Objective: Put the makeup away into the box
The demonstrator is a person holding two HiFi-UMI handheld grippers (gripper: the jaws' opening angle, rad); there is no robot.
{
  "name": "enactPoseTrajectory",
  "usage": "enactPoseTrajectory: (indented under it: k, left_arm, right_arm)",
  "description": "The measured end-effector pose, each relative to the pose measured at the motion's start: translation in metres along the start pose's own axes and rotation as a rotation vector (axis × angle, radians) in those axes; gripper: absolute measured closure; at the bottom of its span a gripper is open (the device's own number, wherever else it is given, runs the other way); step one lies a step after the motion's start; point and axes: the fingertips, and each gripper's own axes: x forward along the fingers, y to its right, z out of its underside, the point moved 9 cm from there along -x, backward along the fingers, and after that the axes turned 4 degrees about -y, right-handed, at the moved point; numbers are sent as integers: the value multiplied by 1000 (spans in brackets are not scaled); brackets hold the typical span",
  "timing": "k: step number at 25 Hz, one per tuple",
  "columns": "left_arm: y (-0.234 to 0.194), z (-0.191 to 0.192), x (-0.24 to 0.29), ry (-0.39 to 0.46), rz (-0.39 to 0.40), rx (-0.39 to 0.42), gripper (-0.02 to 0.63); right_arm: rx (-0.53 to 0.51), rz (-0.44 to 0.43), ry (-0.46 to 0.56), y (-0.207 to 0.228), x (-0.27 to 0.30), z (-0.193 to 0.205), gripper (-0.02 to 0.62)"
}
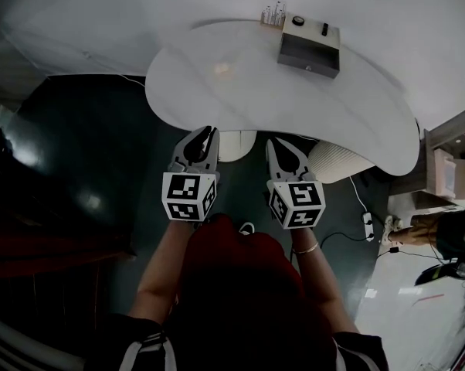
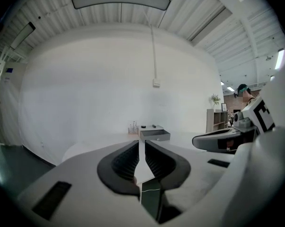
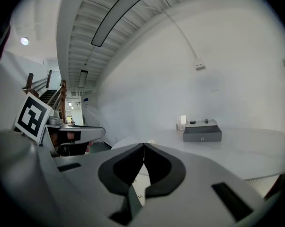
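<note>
I am holding my left gripper (image 1: 208, 134) and right gripper (image 1: 275, 144) side by side, short of the counter (image 1: 217, 91). Both sets of jaws are pressed together on nothing, since no makeup is within reach. The box (image 1: 310, 50) is sitting near the counter's far edge, with two small dark makeup pieces (image 1: 298, 20) lying on its top and little bottles (image 1: 273, 13) standing just beside it. I cannot see its inside.

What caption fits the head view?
Shut, empty left tool and right tool at the white table's near edge; grey box on its far side.
</note>
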Motion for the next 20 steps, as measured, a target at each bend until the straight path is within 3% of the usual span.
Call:
enactPoseTrajectory:
  k: [13,20]
  left_arm:
    - [-10,0,33,-42,-23,-7,506]
    - [-26,-2,68,-70,8,7,483]
  right_arm:
    - [12,7,-39,22,17,3,580]
    - [15,26,-55,34,42,0,580]
